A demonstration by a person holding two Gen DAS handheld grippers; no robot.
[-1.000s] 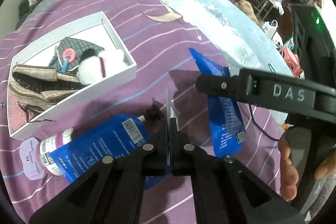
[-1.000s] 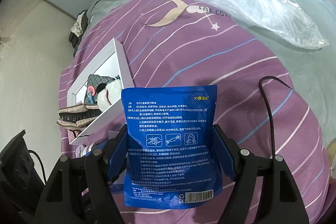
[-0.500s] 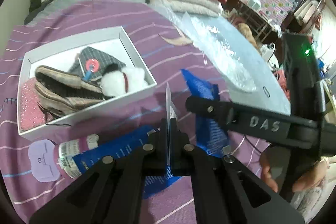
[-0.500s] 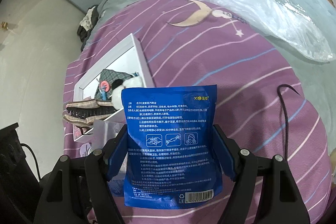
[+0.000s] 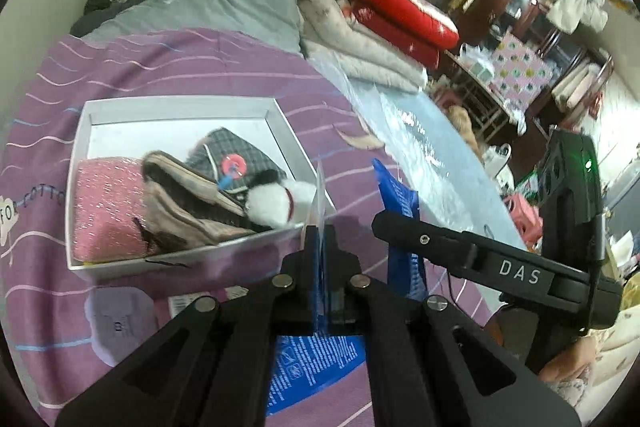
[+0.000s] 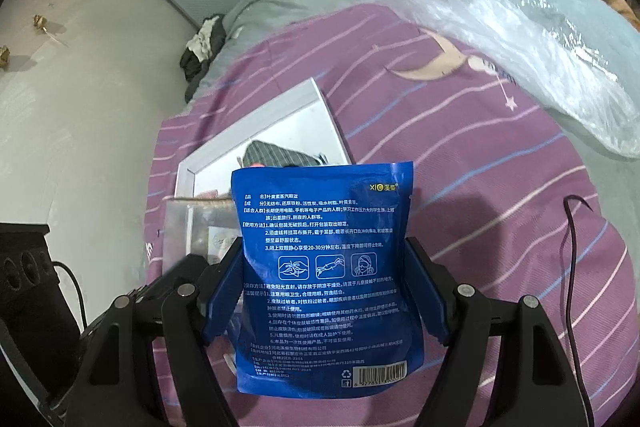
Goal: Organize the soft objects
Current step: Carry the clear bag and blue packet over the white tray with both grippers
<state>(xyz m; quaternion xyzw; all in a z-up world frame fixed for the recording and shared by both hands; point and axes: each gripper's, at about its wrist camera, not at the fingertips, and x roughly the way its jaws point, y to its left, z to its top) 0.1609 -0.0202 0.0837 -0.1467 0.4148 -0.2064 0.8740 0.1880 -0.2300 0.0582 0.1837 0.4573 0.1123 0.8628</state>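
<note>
A white box (image 5: 182,107) lies on the purple striped bedspread and holds a pink pad (image 5: 106,203), folded plaid cloths (image 5: 188,203) and a white plush toy (image 5: 280,205). My left gripper (image 5: 320,227) is shut on the thin edge of a clear-topped blue packet (image 5: 316,355), just in front of the box's near right corner. My right gripper (image 6: 324,291) is shut on a blue pouch (image 6: 326,275) with white print, held upright above the bedspread; the pouch (image 5: 400,227) shows edge-on in the left wrist view. The box (image 6: 264,131) lies beyond it.
A lilac-capped item (image 5: 116,323) lies near the box's front. A clear plastic bag (image 6: 532,67) lies on the pale blue cover to the right. Folded quilts (image 5: 372,39) are stacked at the bed's far end. A black cable (image 6: 576,267) runs over the bedspread.
Both grippers have risen and moved toward the white box with their packets. The left packet has lifted off the bedspread, and the box now sits closer in both views.
</note>
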